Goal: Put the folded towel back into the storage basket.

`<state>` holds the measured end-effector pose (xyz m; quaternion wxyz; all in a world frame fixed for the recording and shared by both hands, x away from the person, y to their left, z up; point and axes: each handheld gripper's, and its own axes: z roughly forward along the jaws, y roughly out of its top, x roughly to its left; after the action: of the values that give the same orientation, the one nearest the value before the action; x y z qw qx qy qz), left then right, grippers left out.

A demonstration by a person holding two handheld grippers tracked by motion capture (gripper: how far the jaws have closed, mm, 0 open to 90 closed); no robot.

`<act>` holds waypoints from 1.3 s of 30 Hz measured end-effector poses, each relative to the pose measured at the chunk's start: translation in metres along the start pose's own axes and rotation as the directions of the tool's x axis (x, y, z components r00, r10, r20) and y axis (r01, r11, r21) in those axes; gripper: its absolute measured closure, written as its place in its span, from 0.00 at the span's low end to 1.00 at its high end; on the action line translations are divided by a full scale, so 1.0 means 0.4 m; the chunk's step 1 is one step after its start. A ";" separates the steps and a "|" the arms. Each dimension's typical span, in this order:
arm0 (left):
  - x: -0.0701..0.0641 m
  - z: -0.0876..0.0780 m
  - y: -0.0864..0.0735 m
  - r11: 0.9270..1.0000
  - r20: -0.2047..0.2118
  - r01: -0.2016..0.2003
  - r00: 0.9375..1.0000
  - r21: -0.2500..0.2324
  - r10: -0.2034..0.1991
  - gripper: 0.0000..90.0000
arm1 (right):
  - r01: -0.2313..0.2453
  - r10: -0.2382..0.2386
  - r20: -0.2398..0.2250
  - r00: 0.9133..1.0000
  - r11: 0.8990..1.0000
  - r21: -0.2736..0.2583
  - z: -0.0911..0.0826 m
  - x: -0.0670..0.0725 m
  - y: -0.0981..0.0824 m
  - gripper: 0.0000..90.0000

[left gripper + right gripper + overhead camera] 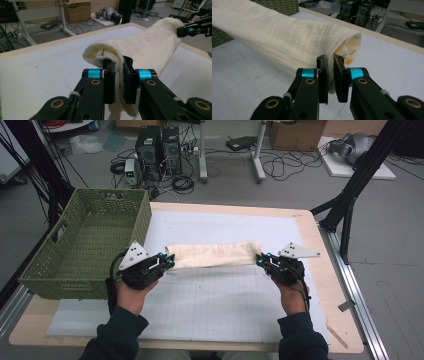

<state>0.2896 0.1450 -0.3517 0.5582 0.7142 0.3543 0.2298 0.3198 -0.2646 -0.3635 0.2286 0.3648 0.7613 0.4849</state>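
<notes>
Cream folded cotton cloth [212,255] stretched between left gripper [167,261] and right gripper [260,259], fingers of both pinching ends, above bench [310,227]. Likely mid-fold or carry; next probably green woven basket [85,245], keep tension.

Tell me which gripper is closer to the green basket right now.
Left. The left gripper sits just beside the basket, clamping the near end of the cloth. The right gripper holds the cloth's far end, well away across the mat.

Soft crinkled cream cloth [214,255]
</notes>
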 end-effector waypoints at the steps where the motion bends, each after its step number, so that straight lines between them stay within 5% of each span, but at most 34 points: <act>1: 0.000 -0.005 0.004 1.000 -0.004 -0.001 1.000 -0.005 0.001 0.91 | 0.003 -0.003 -0.001 1.000 1.000 -0.003 0.001 0.000 0.009 0.93; 20: 0.041 -0.117 0.053 0.998 -0.076 -0.016 0.997 -0.063 0.011 0.91 | 0.053 -0.057 -0.063 0.996 0.997 -0.056 0.082 0.030 0.148 0.93; 39: 0.116 -0.263 0.039 0.994 -0.178 -0.003 0.984 -0.109 -0.016 0.91 | 0.134 -0.140 -0.139 0.980 0.990 -0.050 0.258 0.126 0.291 0.93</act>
<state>0.2473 0.2453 -0.3115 0.5630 0.6581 0.3922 0.3101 0.3993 -0.1357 -0.3018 0.2140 0.2715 0.7890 0.5079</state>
